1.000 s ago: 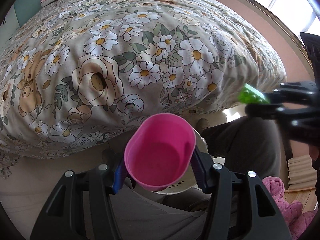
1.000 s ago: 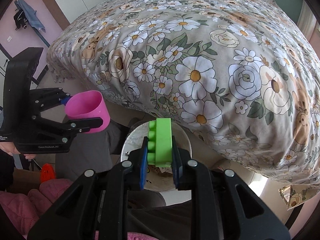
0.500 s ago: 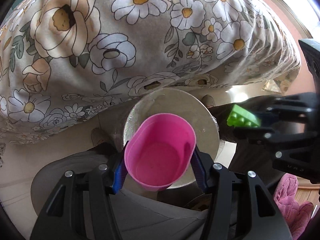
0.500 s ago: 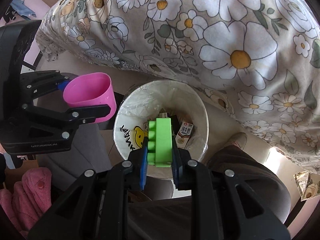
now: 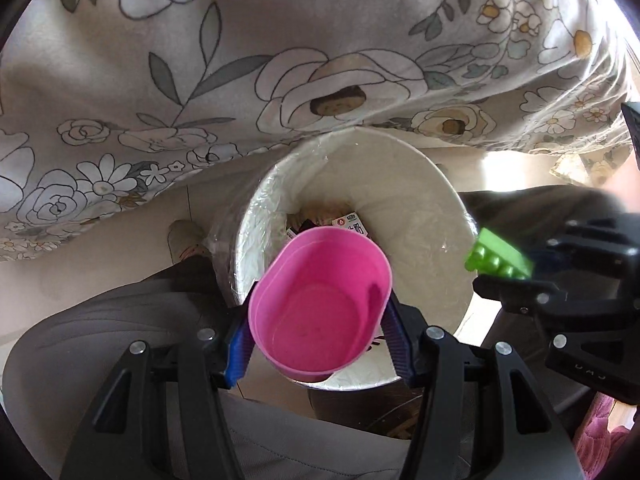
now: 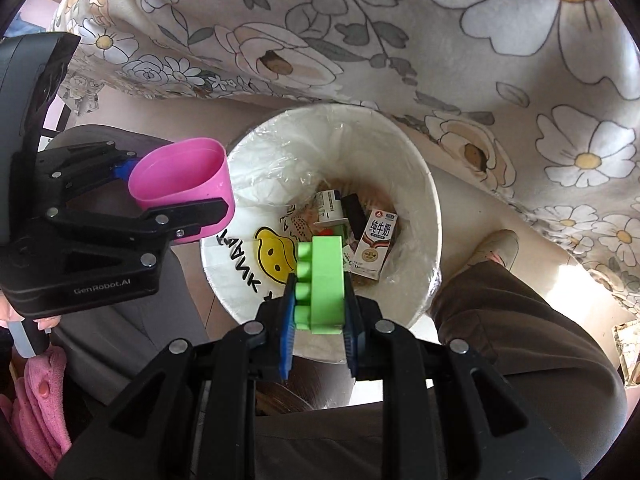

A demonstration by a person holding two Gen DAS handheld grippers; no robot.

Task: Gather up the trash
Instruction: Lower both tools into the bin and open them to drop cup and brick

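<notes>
Two views look steeply down past a floral bedspread (image 5: 200,80) that fills the upper half of each frame and hangs over the floor. Below it, near the centre of both views, stands a white bin (image 6: 424,184) lined with clear plastic, a yellow smiley face and dark lettering printed on its lower left wall. At the bottom of the bin lies trash: a milk carton (image 6: 376,244) right of centre in the right wrist view, tilted, with a second small white carton (image 6: 328,204) and a dark flat piece (image 6: 354,210) just beside it to the upper left.

A person's legs in grey-brown trousers (image 6: 520,320) frame the bin on both sides, and a shoe (image 6: 496,248) shows at its right edge. Pink fabric (image 6: 40,400) sits in the lower left corner of the right wrist view.

Left gripper (image 5: 320,320), at the lower centre of its own view, is clamped on a pink cup (image 5: 320,304), its blue pads pressed to the cup's two sides; the cup's mouth faces the camera and it hangs over the bin's near rim. Right gripper (image 6: 318,312) is clenched on a green brick (image 6: 326,284), studs facing left, held above the bin's lower rim. In the left wrist view the same brick shows at the right edge of the bin.
</notes>
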